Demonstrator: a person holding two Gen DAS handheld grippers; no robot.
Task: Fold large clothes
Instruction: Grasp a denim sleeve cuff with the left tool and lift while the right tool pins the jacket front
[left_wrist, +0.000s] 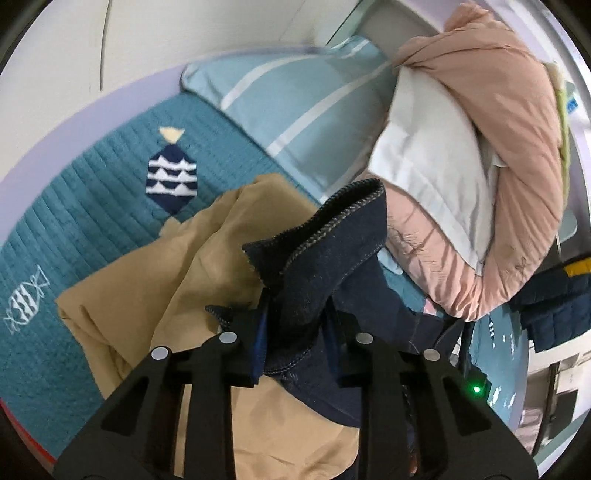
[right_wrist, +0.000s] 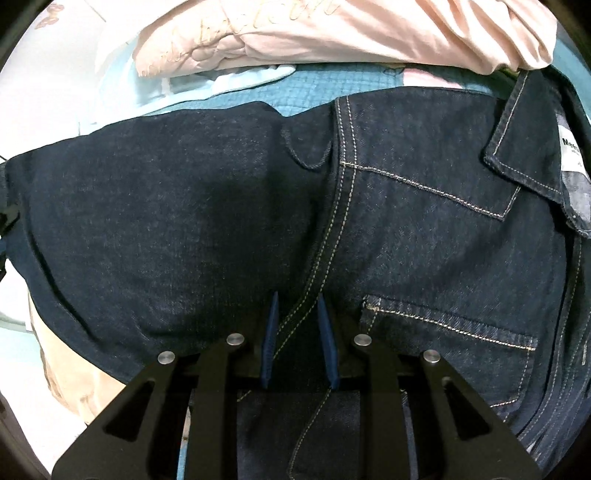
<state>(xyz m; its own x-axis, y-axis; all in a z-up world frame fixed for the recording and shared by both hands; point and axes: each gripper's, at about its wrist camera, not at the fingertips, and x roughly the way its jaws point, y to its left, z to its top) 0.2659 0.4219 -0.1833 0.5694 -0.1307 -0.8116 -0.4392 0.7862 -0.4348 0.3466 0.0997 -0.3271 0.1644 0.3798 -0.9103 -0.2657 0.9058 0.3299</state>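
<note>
Jeans (left_wrist: 325, 258): dark denim, lying on the bed (left_wrist: 85, 229) over a tan garment (left_wrist: 177, 280), with a pink duvet (left_wrist: 491, 155) and striped pillow (left_wrist: 295, 103) bunched just behind. Left wrist view: left gripper (left_wrist: 295, 328) is narrowed onto a bunched fold of denim, pads pressing it from both sides, and a hemmed end with raw edge stands up past the fingertips. Looks like a leg end or cuff, can't tell which leg. Grip looks thick, maybe several layers; for a clean fold I'd want it near the hem edge, not a wad, and clear of the tan garment so that doesn't get dragged along. Right wrist view: right gripper (right_wrist: 295, 332) is nearly closed across the seat seam, blue pads (right_wrist: 327, 332) either side of the stitching; contact looks like a pinch on a ridge of cloth, but how much is caught I can't tell. Back pocket (right_wrist: 450, 332) sits just right of it, waistband and label (right_wrist: 570, 155) far right, so this hand has the seat end. Judgement: step is bringing the leg end over toward the waist. Do it well by keeping the right hand as the anchor, lifting the left enough to clear the pile, keeping the seam straight, and laying hem on waistband before letting go. Risk: the duvet crowds the landing zone.
</note>
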